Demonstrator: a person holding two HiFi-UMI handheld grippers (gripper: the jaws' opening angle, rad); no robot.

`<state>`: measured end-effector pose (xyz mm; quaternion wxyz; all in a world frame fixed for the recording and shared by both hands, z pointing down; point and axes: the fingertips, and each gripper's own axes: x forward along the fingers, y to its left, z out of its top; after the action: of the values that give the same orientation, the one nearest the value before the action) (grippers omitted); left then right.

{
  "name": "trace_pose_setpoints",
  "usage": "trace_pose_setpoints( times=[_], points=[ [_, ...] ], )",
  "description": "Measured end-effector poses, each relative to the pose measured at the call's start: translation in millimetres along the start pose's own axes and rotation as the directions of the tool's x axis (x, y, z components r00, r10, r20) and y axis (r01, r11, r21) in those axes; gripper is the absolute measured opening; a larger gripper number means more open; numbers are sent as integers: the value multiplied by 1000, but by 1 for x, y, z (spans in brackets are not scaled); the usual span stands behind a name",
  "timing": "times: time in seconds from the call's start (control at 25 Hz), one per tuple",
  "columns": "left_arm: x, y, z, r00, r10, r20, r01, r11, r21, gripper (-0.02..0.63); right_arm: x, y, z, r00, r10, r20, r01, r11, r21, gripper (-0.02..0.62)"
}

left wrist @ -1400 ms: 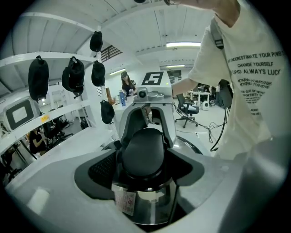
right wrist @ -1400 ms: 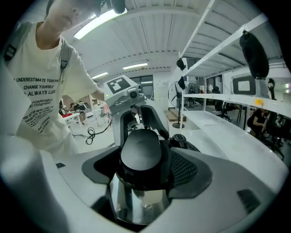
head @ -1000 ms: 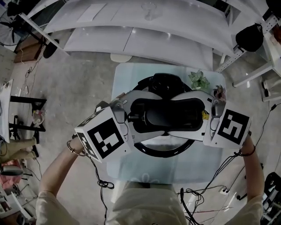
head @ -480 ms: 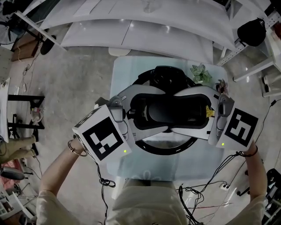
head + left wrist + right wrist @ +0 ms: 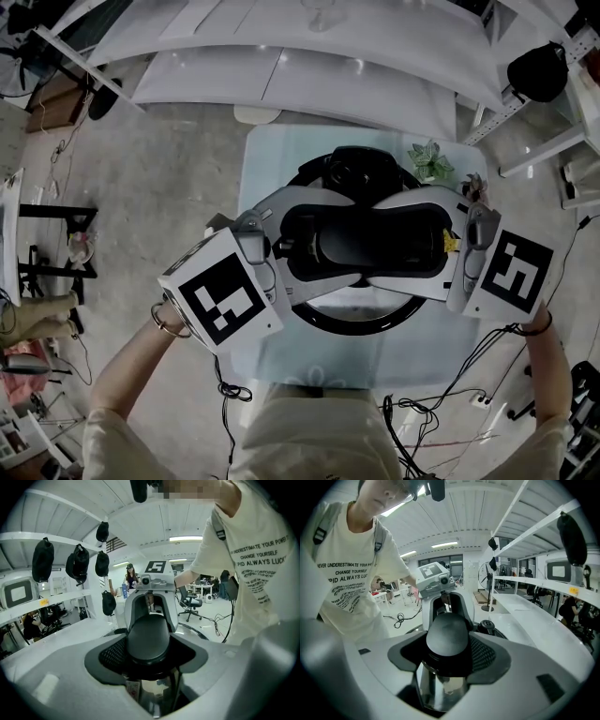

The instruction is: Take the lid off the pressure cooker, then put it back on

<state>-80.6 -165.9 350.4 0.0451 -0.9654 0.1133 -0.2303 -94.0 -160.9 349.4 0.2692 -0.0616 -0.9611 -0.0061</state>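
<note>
Over on the left, one end of the black lid handle (image 5: 361, 242) is pinched by the left claw (image 5: 152, 653), jaws just drawn in onto it. Centre stage, the pressure cooker (image 5: 356, 323) is parked on the bench (image 5: 272, 169), lid (image 5: 436, 686) seemingly still seated. Far end is pinched by the right claw (image 5: 445, 656), likewise just tightened, presumably so the lid gets twisted and lifted evenly.

The lid handle (image 5: 356, 242) fills the gap of the left claw (image 5: 149, 639) and of the right claw (image 5: 446, 639). Their jaws have just been closing on it from opposite sides, so nothing can pass between them. Bare surface (image 5: 281, 361) lies open beside both claws on the person's side, while a small plant (image 5: 429, 161) stands near the right claw's far side.
</note>
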Motion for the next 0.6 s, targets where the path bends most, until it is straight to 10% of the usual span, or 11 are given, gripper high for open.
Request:
trace_pose_setpoints(
  times=[0.6],
  points=[
    [-10,-2,18,1000,6,-5,-6,999,35,288,-11,6,17,1000,-20,-12,20,999,-41,275]
  ],
)
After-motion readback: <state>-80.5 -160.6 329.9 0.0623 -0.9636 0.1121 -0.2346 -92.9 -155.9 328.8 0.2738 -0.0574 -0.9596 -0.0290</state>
